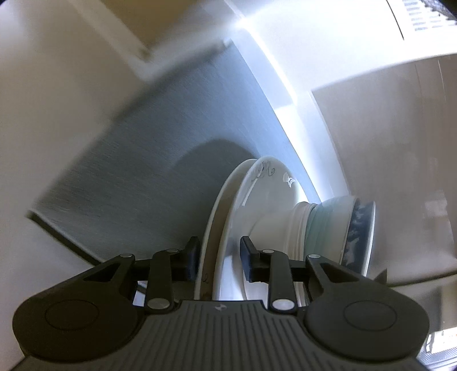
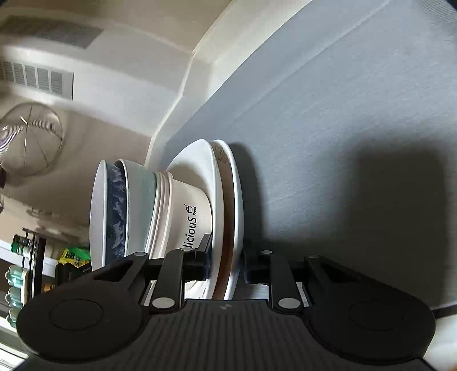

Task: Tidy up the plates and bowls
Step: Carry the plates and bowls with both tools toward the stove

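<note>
In the left wrist view the picture is rolled on its side. A grey textured surface (image 1: 142, 142) fills the left and middle, with pale walls around it. Right of it sits the stack of plates (image 1: 237, 199), seen edge-on and casting a shadow on the grey. The left gripper (image 1: 218, 254) has its jaws drawn in around the near rim of the stack. One pad is against the underside of the lower plate and the other against the face of the upper one. Further right, the nested bowls lie on the top plate: a white bowl (image 1: 274, 225), a pale green bowl (image 1: 325, 219) and a blue-patterned bowl (image 1: 360, 228). A vent grille (image 1: 422, 17) shows at the far upper right.

In the right wrist view the order is reversed. At the far left are bottles (image 2: 17, 274), a wire strainer (image 2: 31, 142) and a yellow-green packet (image 2: 72, 256). Next come the blue-patterned bowl (image 2: 114, 205), the pale green bowl (image 2: 140, 194) and the white bowl (image 2: 188, 205), which has printed lettering. After them come the stack of plates (image 2: 225, 185) and the grey surface (image 2: 342, 114). The right gripper (image 2: 228, 256) is narrowly closed on the plates' rim, one finger on each side.

Both grippers grip the same stack — whether it touches the grey surface cannot be told.
</note>
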Available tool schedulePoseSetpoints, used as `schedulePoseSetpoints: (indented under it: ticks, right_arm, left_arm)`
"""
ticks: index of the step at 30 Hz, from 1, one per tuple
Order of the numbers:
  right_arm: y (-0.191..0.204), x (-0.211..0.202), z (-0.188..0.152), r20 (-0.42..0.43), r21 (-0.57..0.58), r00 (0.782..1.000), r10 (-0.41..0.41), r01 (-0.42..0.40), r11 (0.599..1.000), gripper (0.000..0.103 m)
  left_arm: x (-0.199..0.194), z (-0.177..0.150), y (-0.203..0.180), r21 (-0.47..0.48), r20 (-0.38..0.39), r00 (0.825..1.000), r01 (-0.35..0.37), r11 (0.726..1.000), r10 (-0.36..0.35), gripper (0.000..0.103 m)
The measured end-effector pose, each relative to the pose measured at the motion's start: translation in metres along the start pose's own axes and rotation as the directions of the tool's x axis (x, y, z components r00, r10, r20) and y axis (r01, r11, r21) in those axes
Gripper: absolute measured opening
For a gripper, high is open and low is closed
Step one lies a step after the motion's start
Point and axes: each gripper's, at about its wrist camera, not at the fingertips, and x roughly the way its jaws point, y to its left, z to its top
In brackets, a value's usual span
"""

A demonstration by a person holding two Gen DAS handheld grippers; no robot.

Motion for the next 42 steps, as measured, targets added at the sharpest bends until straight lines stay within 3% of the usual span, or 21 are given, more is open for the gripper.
schedulePoseSetpoints:
  ticks: [17, 22, 31, 35, 37, 38, 39, 42]
  right_arm:
    - [-0.061, -0.093, 0.021, 0.119, 0.055, 0.992, -0.048, 0.041, 0.998, 0.022]
    - [-0.076, -0.112, 0.031, 0.140, 0.065, 0.989, -0.053, 0.044, 0.997, 0.022]
    - [-0.092, -0.131, 0.043, 0.143, 0.058, 0.988, -0.058, 0.050, 0.997, 0.022]
    - [-0.089, -0.129, 0.043, 0.139, 0.056, 0.988, -0.068, 0.060, 0.997, 0.023]
    - [-0.087, -0.128, 0.044, 0.136, 0.071, 0.986, -0.099, 0.090, 0.993, 0.024]
    - [-0.083, -0.127, 0.044, 0.131, 0.074, 0.983, -0.129, 0.120, 0.990, 0.027]
    - [-0.078, -0.125, 0.046, 0.129, 0.077, 0.981, -0.147, 0.138, 0.987, 0.028]
    - [-0.065, -0.131, 0.045, 0.158, 0.057, 0.968, -0.196, 0.189, 0.980, 0.044]
  left_arm:
    - [0.091, -0.011, -0.076, 0.128, -0.128, 0.992, 0.027, 0.991, -0.010, 0.031]
    - [0.126, 0.002, -0.097, 0.145, -0.145, 0.989, 0.026, 0.989, -0.005, 0.031]
    - [0.130, 0.020, -0.095, 0.153, -0.162, 0.987, 0.036, 0.988, -0.011, 0.030]
    - [0.115, 0.030, -0.074, 0.144, -0.164, 0.986, 0.040, 0.989, -0.016, 0.030]
    - [0.109, 0.035, -0.066, 0.144, -0.171, 0.985, 0.034, 0.989, -0.009, 0.034]
    - [0.110, 0.033, -0.069, 0.142, -0.172, 0.985, 0.030, 0.989, -0.006, 0.044]
    - [0.105, 0.037, -0.068, 0.141, -0.163, 0.987, 0.029, 0.990, -0.006, 0.064]
    - [0.086, 0.047, -0.069, 0.145, -0.092, 0.995, -0.028, 0.989, 0.042, 0.098]
